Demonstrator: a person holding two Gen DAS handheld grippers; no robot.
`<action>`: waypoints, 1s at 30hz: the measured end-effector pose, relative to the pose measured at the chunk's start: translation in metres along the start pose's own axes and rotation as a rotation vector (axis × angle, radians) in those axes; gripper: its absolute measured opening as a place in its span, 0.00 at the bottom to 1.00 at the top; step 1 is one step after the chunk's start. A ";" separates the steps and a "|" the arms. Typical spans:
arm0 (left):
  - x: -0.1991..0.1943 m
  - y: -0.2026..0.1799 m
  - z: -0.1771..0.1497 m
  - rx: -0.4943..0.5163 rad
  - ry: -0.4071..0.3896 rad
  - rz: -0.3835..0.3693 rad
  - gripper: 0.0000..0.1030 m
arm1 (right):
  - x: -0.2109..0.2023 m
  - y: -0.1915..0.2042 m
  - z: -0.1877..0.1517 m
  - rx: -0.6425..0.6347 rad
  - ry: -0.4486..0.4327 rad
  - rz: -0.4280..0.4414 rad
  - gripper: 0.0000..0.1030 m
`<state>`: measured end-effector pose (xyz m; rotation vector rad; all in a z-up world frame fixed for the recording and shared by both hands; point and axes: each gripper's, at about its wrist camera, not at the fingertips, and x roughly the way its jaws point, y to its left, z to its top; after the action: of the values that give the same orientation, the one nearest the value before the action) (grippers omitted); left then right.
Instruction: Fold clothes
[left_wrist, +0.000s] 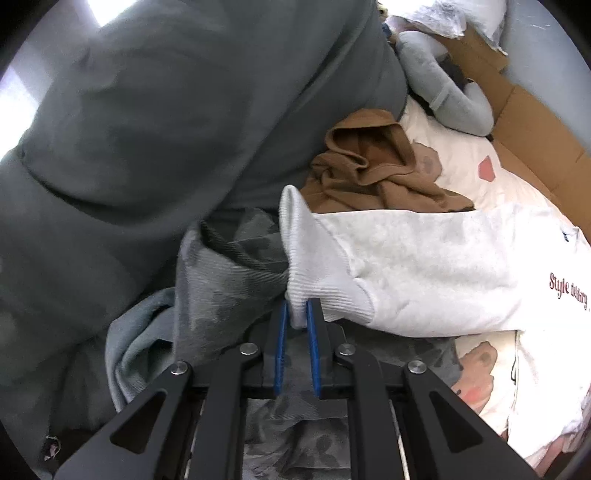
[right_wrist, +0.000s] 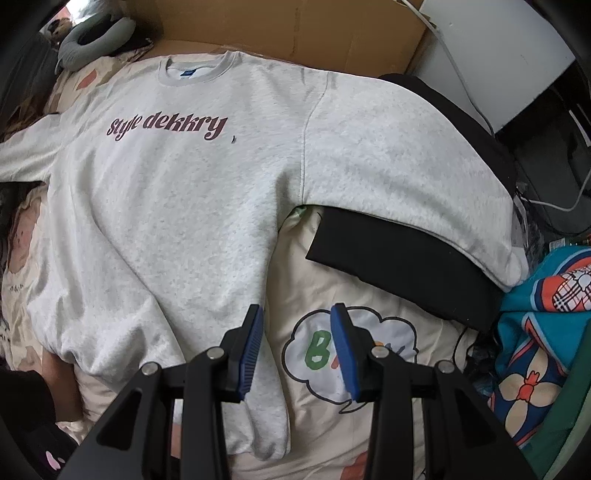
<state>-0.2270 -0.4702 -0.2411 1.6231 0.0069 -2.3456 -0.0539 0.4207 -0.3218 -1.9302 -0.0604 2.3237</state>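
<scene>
A light grey sweatshirt with maroon lettering lies face up on a patterned quilt, collar at the far edge. In the left wrist view its sleeve stretches across, and my left gripper is shut on the ribbed cuff, lifting it a little. My right gripper hovers over the right side of the sweatshirt's lower part and the quilt, jaws apart with nothing between them. The other sleeve drapes over a black cushion.
A brown hoodie, a big dark grey garment and camouflage fabric lie by the held cuff. Cardboard lines the far side. A teal flowered cloth and white cables sit to the right.
</scene>
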 end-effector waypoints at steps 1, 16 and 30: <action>0.000 0.004 0.000 -0.030 0.008 -0.017 0.10 | -0.001 -0.001 0.000 0.003 -0.002 0.002 0.35; -0.066 -0.038 -0.027 -0.086 0.026 -0.200 0.57 | -0.061 -0.019 0.017 0.081 -0.120 0.059 0.35; -0.168 -0.097 -0.035 -0.029 -0.036 -0.375 0.57 | -0.173 -0.022 0.038 0.085 -0.283 0.068 0.79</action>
<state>-0.1637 -0.3330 -0.1154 1.6854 0.3673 -2.6306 -0.0588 0.4239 -0.1437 -1.5769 0.0793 2.5821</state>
